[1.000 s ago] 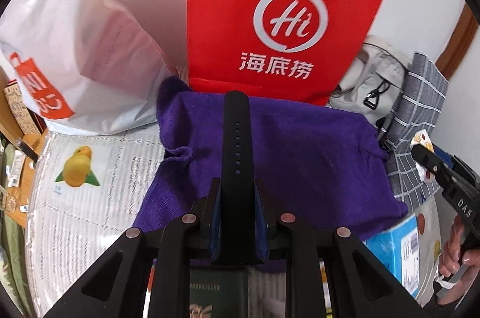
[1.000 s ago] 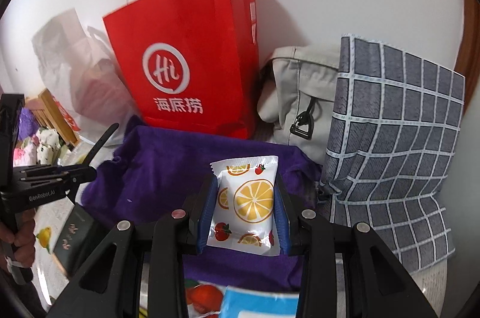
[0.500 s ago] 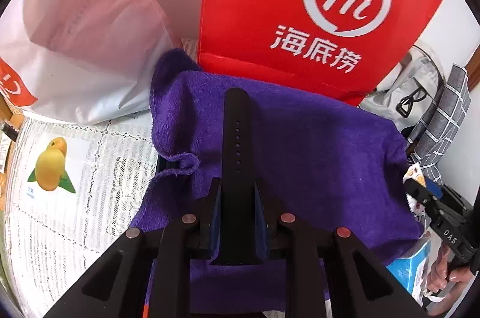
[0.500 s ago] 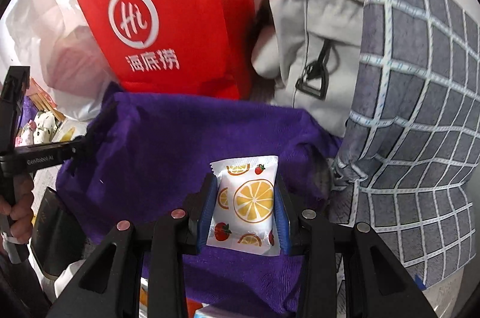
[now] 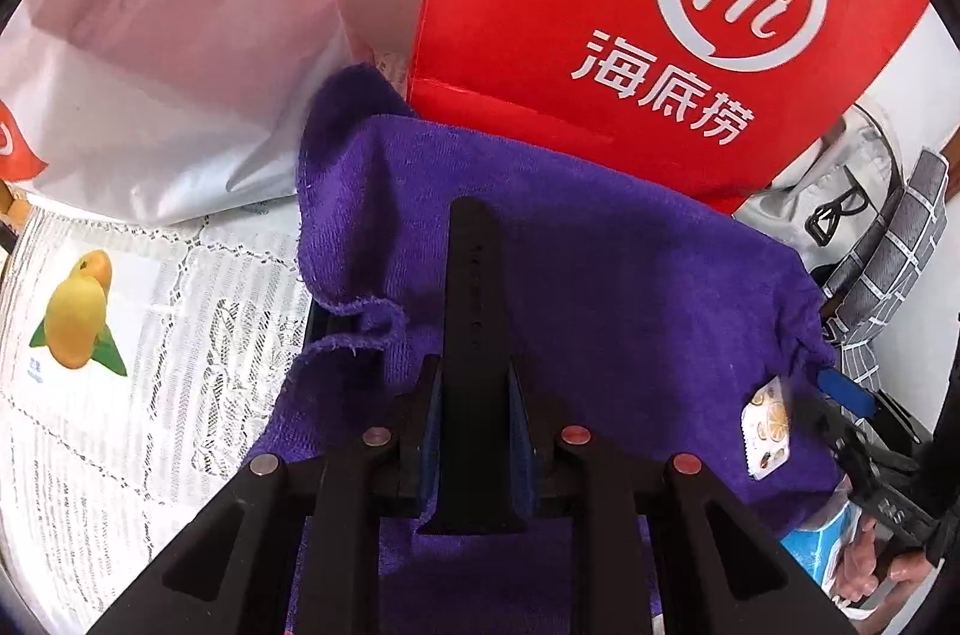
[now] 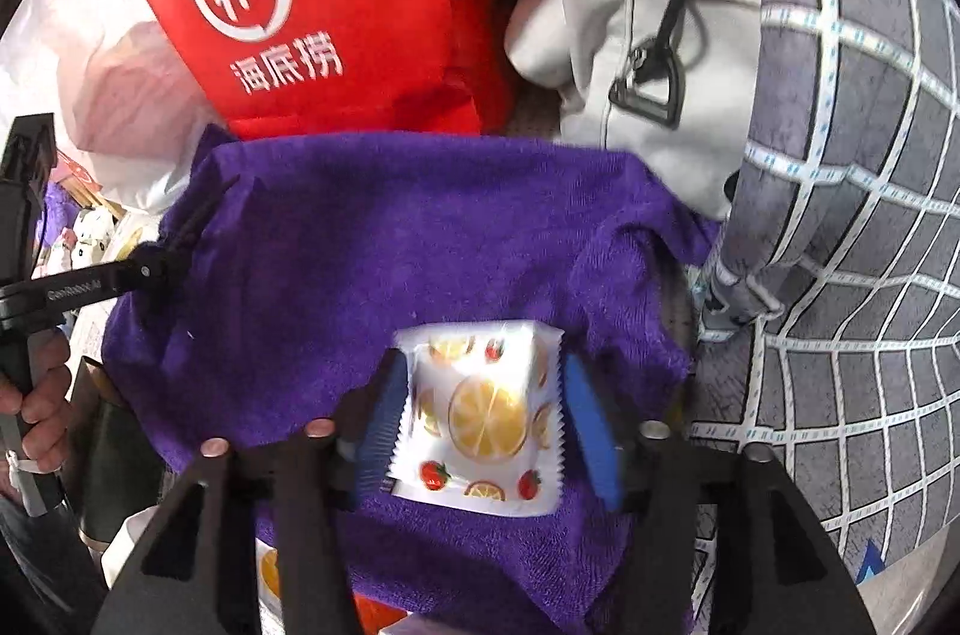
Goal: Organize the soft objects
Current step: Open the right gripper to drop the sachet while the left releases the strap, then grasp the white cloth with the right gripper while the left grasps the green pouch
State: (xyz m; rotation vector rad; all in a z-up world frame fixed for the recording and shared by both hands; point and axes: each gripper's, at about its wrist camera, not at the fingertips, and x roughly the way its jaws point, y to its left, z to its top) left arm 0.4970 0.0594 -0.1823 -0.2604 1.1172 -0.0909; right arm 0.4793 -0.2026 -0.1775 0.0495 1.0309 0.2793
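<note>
We are loosening our left gripper [image 5: 471, 419] around a smooth black strap [image 5: 474, 311], our right gripper [image 6: 487, 413] opening off a glossy fruit-print sachet [image 6: 483, 419], both over a fuzzy purple towel [image 6: 384, 263]

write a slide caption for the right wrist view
Right gripper opening around a fruit-print packet over the purple towel.
</note>
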